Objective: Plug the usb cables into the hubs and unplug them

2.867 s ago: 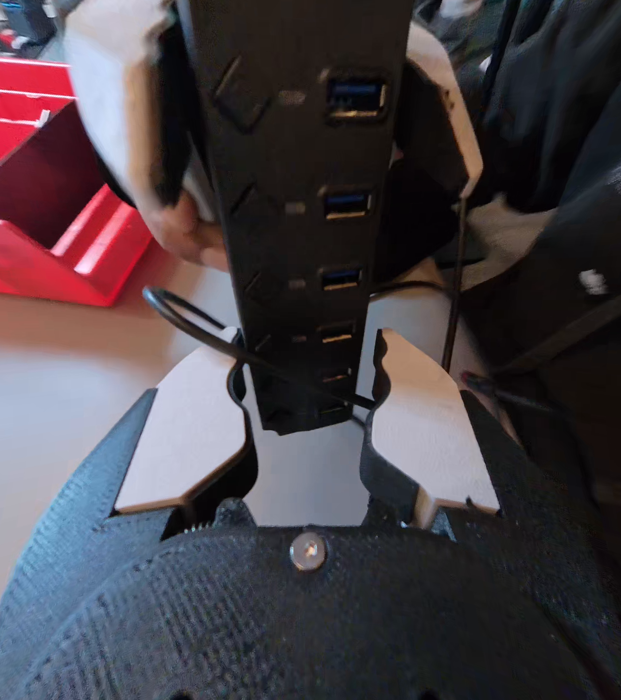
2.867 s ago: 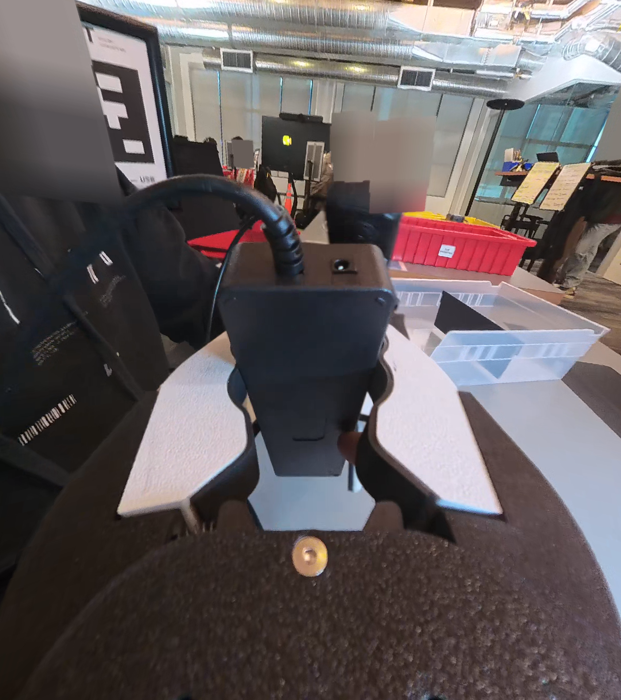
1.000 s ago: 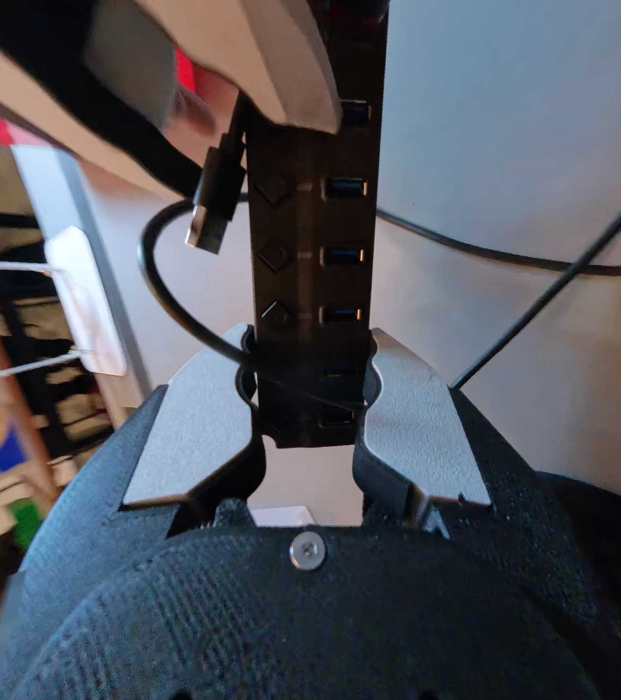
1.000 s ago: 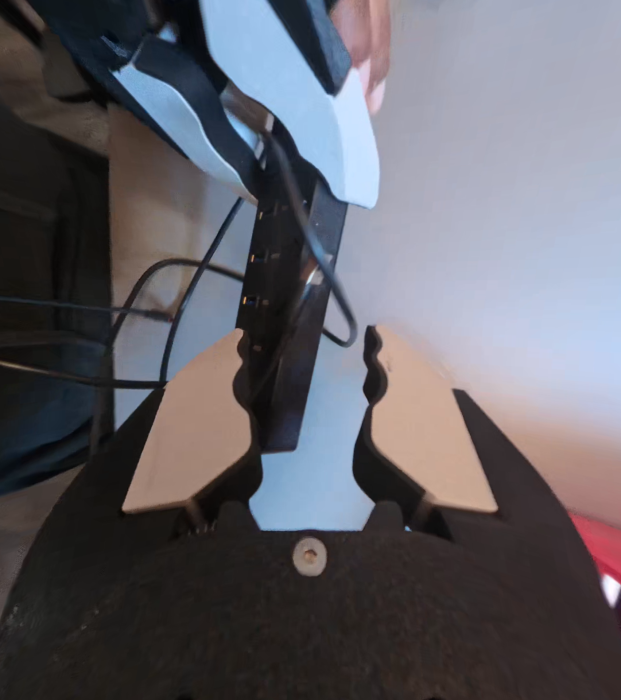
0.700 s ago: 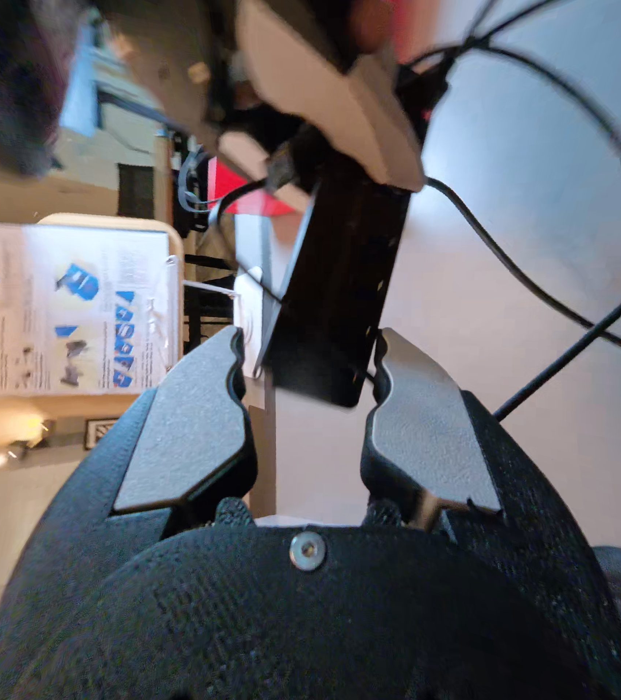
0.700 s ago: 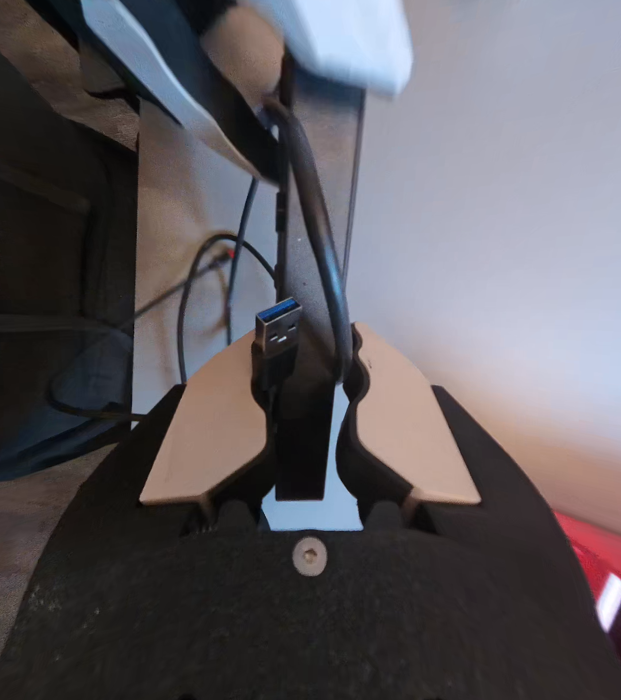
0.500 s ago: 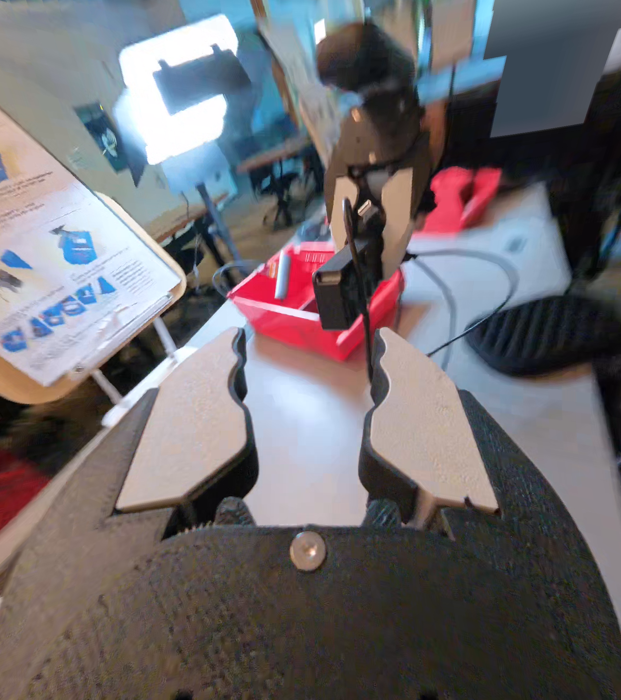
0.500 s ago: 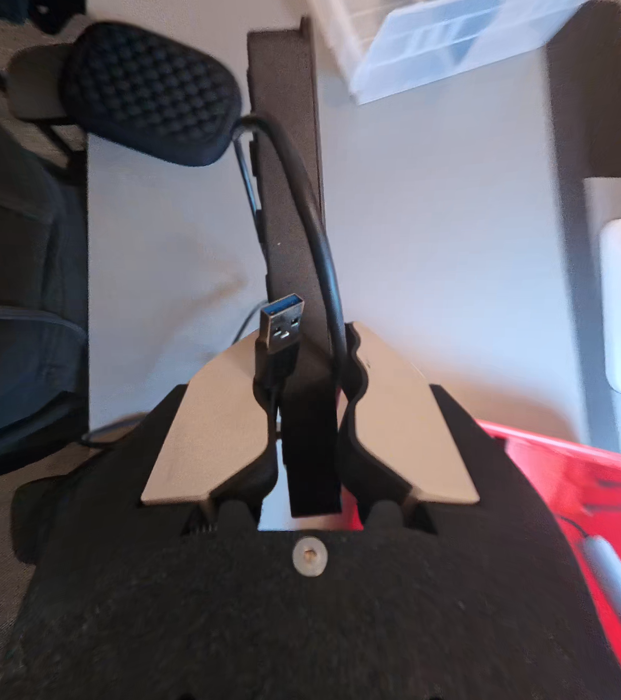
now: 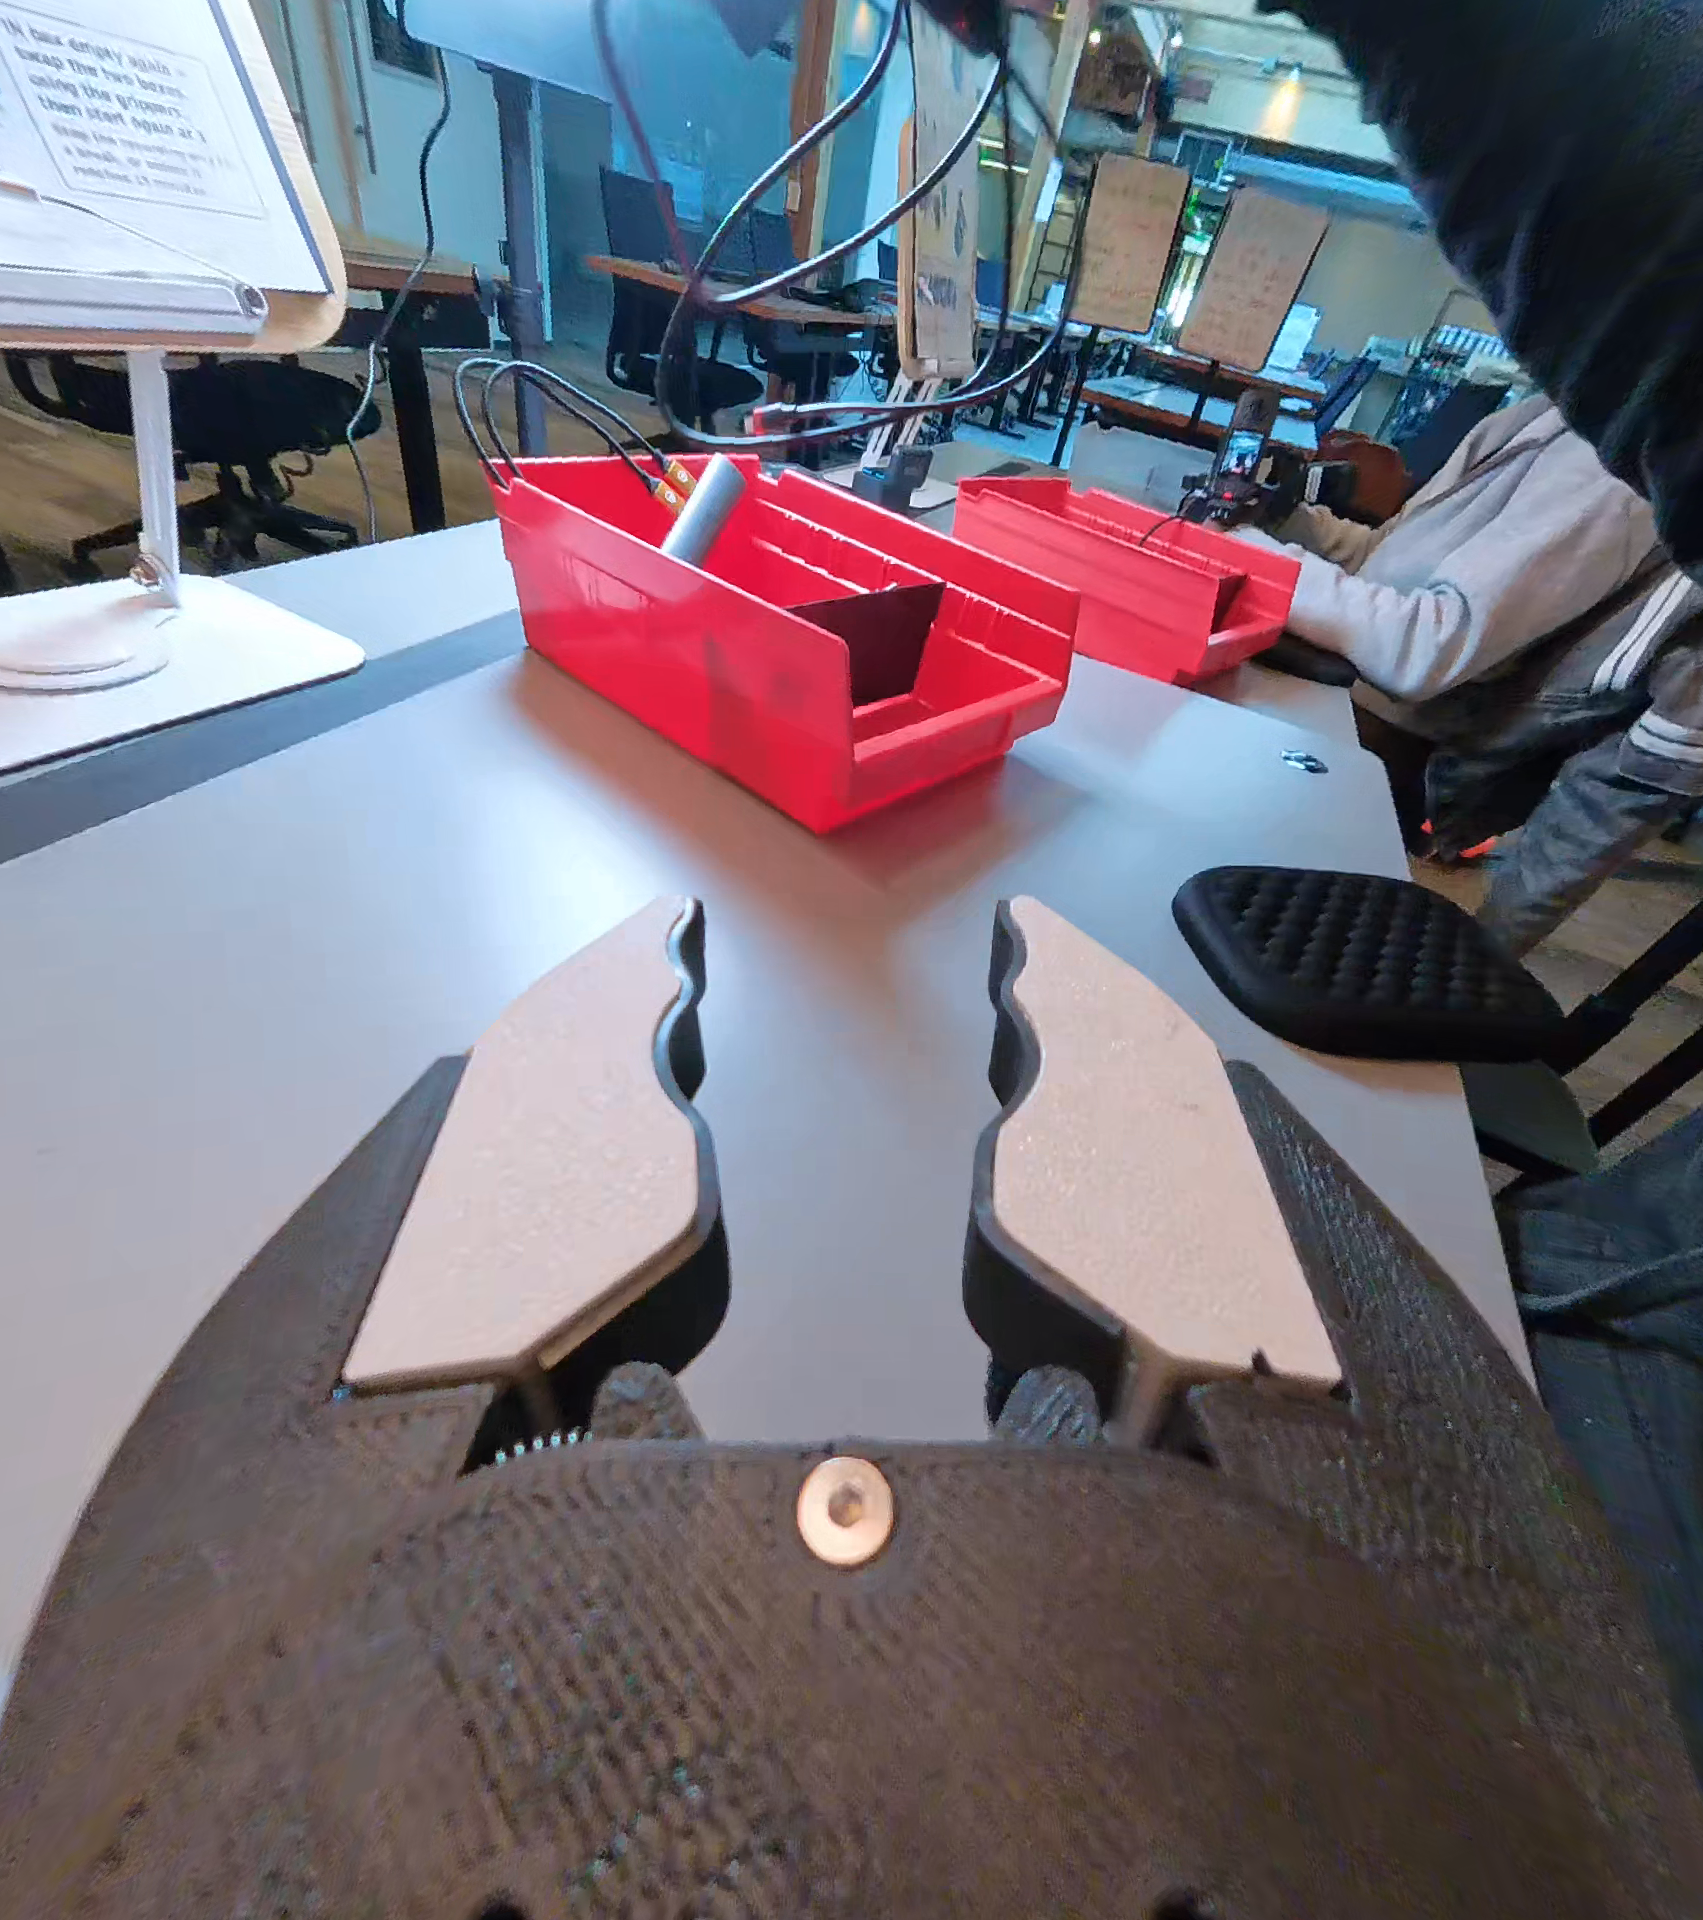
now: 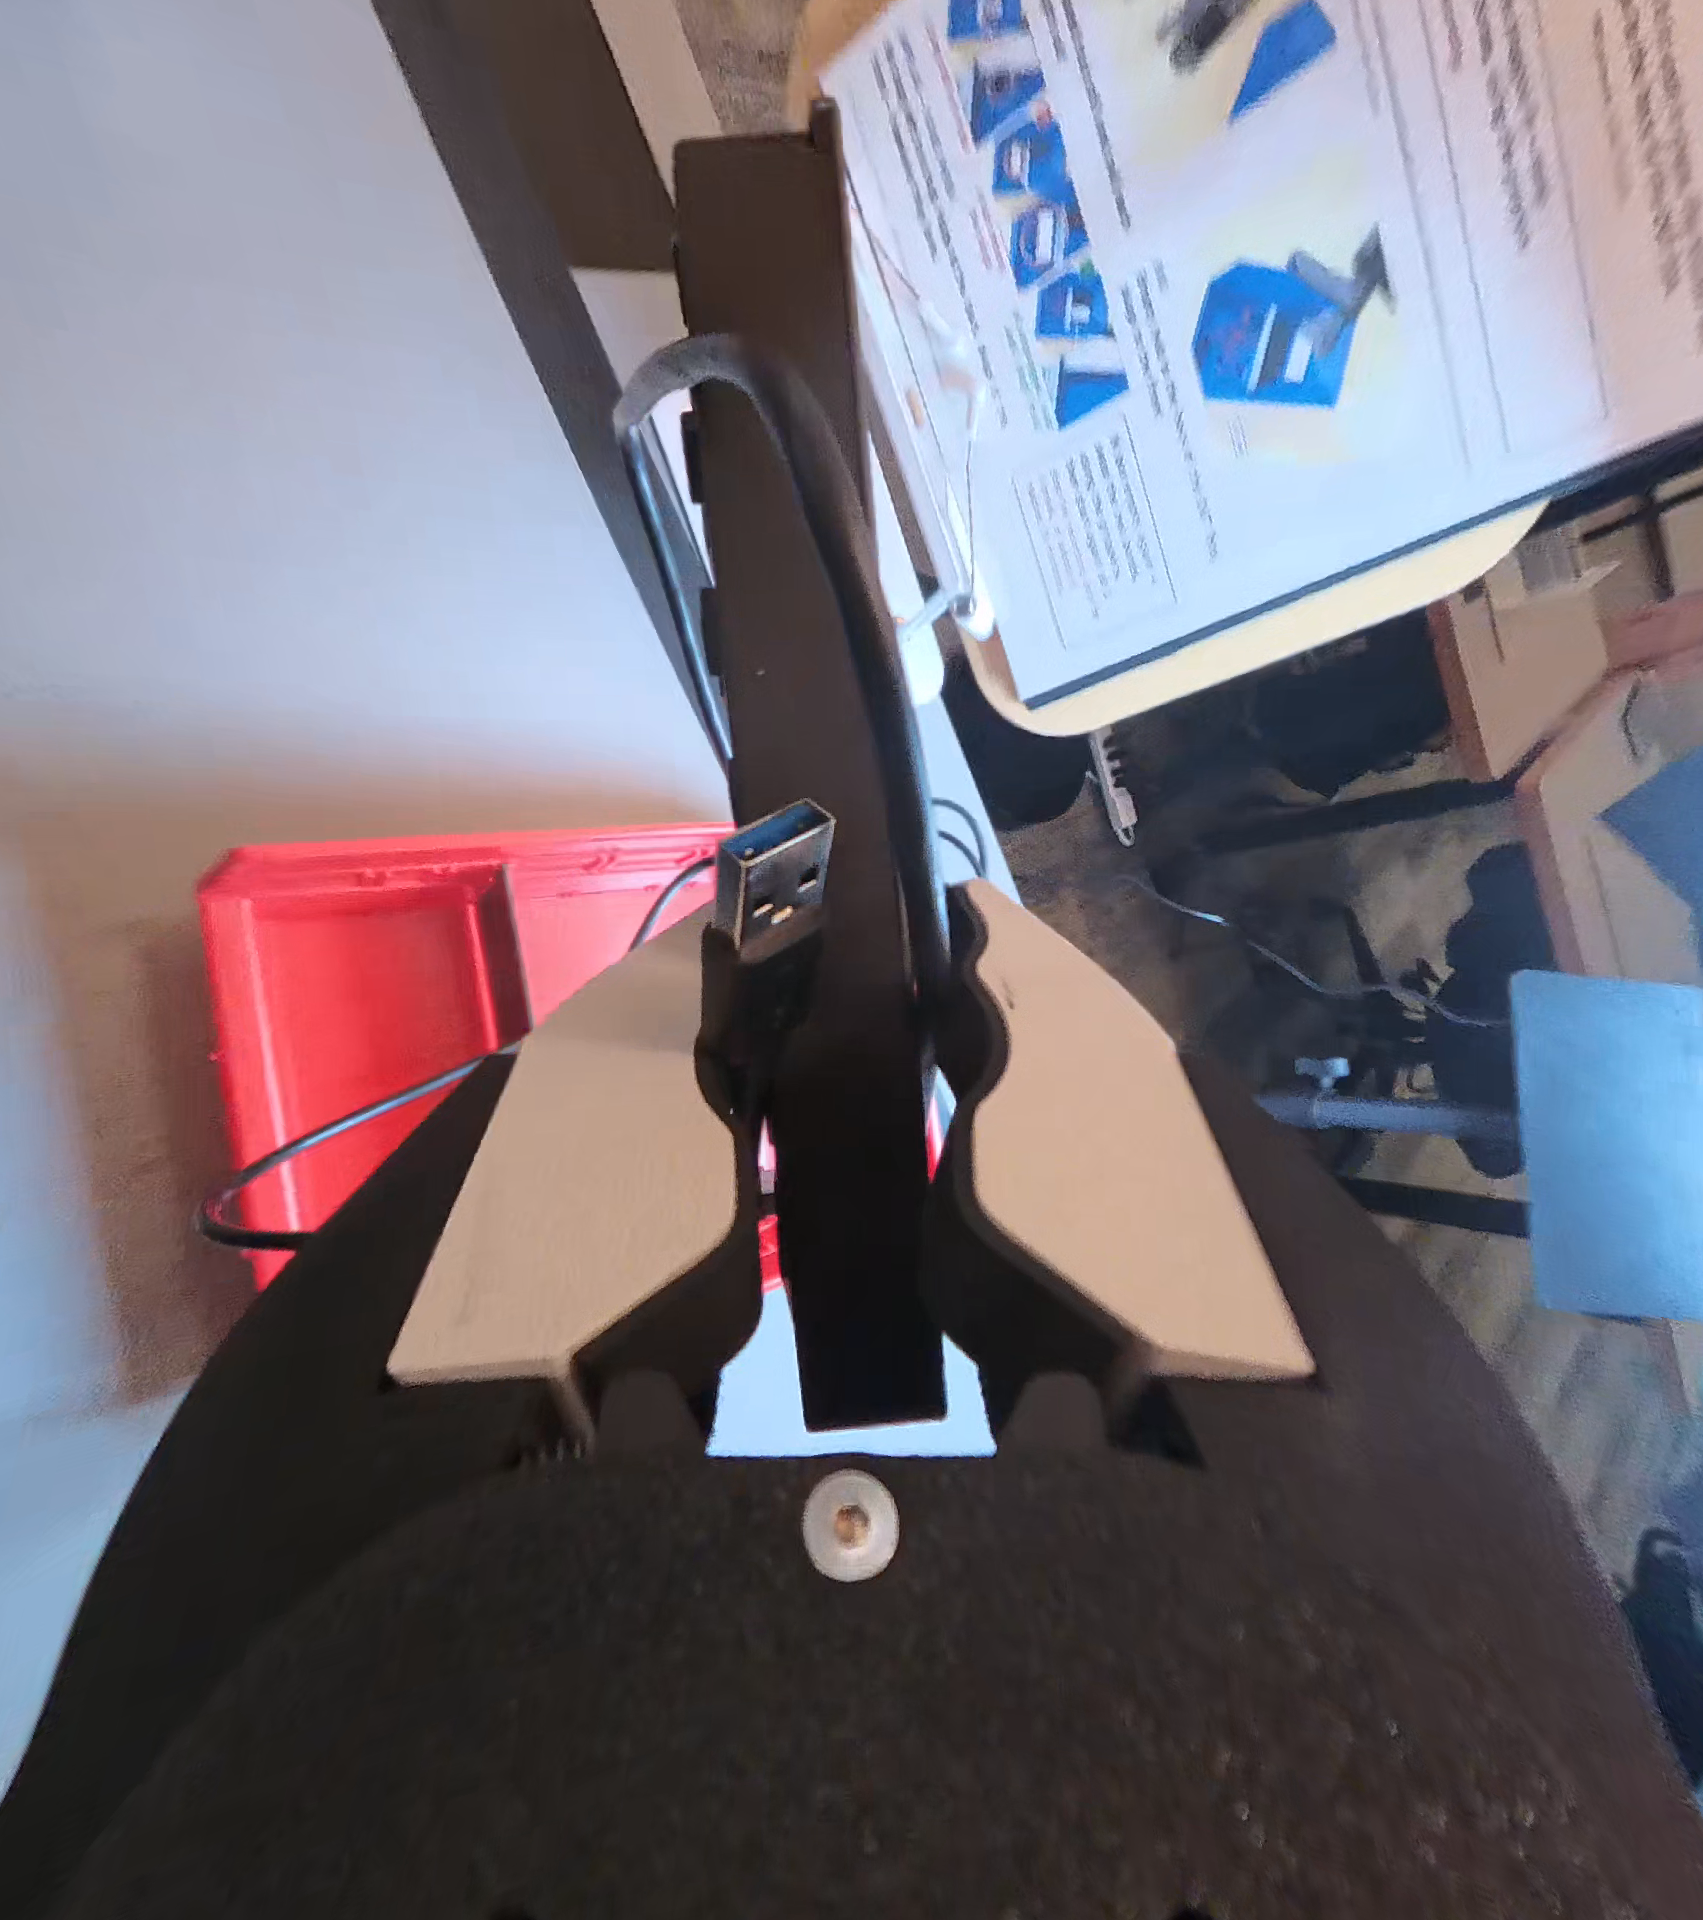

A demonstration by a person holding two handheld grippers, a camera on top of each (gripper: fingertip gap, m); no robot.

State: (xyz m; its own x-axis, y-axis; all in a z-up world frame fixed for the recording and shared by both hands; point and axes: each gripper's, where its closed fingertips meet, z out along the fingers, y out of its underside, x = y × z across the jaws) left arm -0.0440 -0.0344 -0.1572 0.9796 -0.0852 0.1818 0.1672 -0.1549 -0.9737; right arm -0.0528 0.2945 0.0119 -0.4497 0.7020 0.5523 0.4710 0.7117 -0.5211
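The left gripper [image 9: 845,997] is held low over the grey table [image 9: 203,935] with its jaws spread wide and nothing between them. Beyond it, a red bin [image 9: 774,665] stands on the table, with a grey cylinder [image 9: 701,509] leaning in its far left corner and a black divider [image 9: 868,634] set upright inside. Thin black cables [image 9: 556,400] hang over the bin's far left end. A second red bin [image 9: 1117,561] lies farther off to the right, where a seated person's sleeve [image 9: 1398,613] rests on the table. A white stand [image 9: 78,644] carrying an instruction sheet is seen at the far left, and a black chair armrest [image 9: 1346,966] is just off the table's right edge.

In the right wrist view, the right gripper [image 10: 842,997] is closed narrowly on a long black hub [image 10: 805,644], which is clamped near one end and points away from the camera. A thick black cable [image 10: 868,582] loops along the hub's right side, and its blue-tongued USB plug [image 10: 776,873] stands free beside the hub (not inserted in any port), just above the left finger. The red bin [image 10: 359,997] lies below to the left, and the printed sheet [image 10: 1294,312] is at the upper right.
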